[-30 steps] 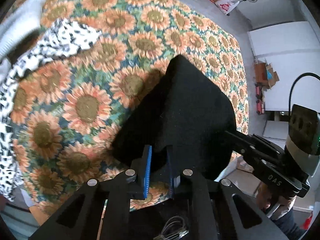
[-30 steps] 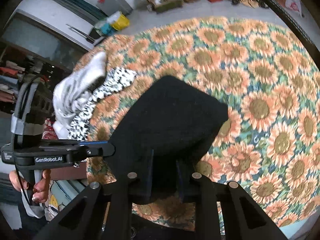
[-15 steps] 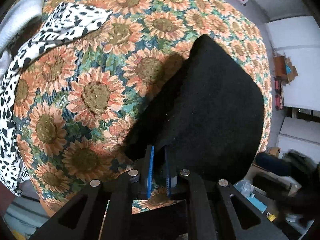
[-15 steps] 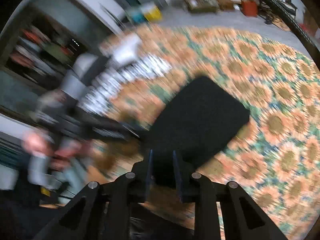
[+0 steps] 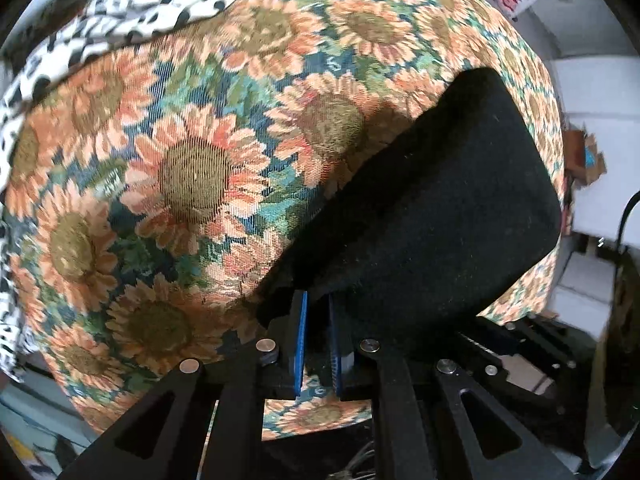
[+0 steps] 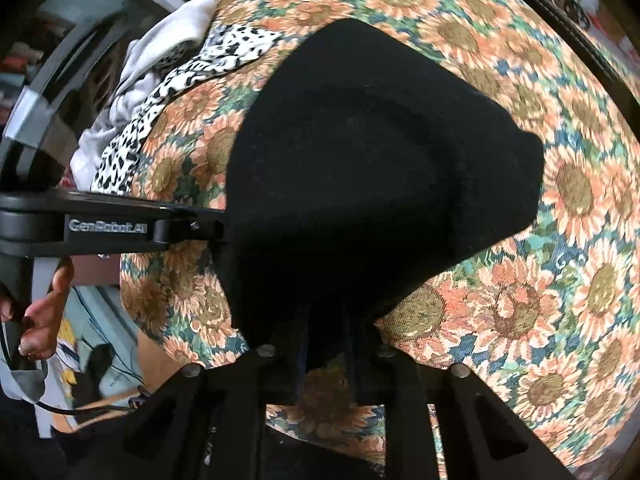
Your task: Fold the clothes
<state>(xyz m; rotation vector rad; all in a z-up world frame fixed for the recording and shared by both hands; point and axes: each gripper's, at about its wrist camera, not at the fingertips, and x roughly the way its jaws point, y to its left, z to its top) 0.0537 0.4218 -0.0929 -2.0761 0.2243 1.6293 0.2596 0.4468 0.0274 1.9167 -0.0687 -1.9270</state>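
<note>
In the left wrist view, the left gripper (image 5: pixel 317 332) pinches the near edge of the black cloth (image 5: pixel 432 208), which droops onto the sunflower tablecloth (image 5: pixel 192 168) beside a spotted garment (image 5: pixel 132 12). In the right wrist view, the right gripper (image 6: pixel 326 344), its jaws just having narrowed, clamps the same cloth's other near edge, with the left gripper gripping from the left, a hand (image 6: pixel 42 316) beneath it.

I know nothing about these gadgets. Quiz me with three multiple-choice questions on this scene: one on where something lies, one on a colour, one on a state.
1. Where does the spotted garment lie, in the right wrist view?
A. upper left of the black garment
B. on top of it
C. on the floor

2. What colour are the left gripper pads?
A. red
B. blue
C. yellow

3. The left gripper is:
A. wide open
B. empty
C. pinching black cloth

Answers: A, it sits on the sunflower tablecloth beside the white garment; B, blue strips show; C, fabric sits between the pads.
</note>
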